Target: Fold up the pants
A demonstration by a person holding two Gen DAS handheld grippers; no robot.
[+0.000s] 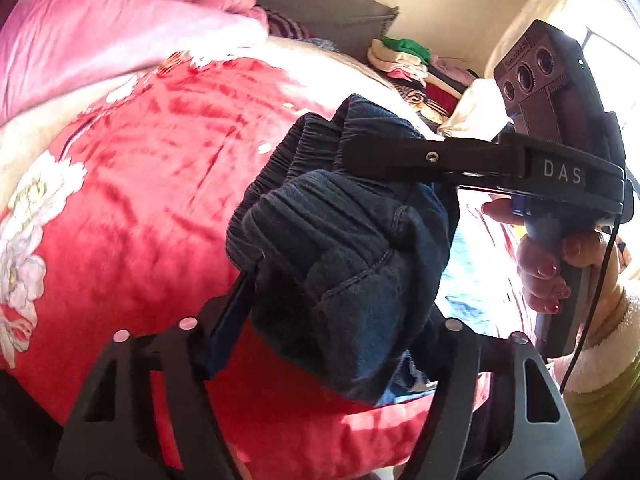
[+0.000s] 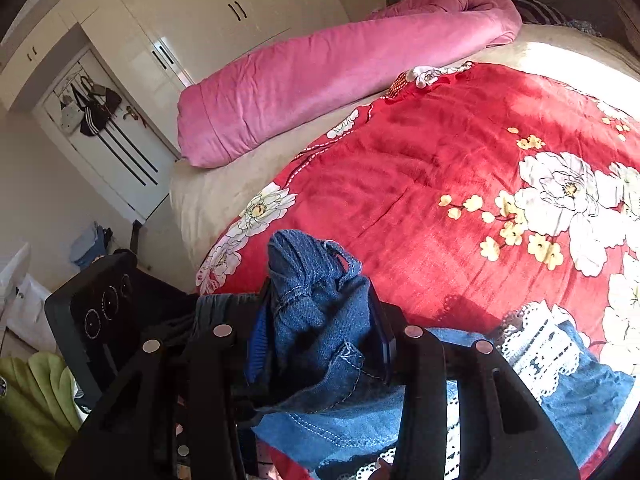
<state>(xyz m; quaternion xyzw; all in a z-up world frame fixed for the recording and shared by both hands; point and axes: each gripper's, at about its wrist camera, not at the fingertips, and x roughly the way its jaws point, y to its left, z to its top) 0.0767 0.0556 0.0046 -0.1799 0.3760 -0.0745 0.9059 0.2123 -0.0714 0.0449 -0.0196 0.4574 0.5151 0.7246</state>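
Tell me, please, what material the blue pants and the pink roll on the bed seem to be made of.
Pants: apparently denim, matte; twill weave and pale topstitched seams show, and white lace trim lies lower down.
Pink roll: probably a soft, brushed or velvety fabric over padding; it shows a gentle sheen and soft creases. The exact fibre cannot be told.

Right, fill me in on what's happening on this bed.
A person is working on a pair of blue denim pants over a red floral bedspread, with handheld tongs in each hand. The left tongs and the right tongs each clamp a bunched wad of the waistband end. The pants are gathered, not yet folded; a pink duvet lies behind.
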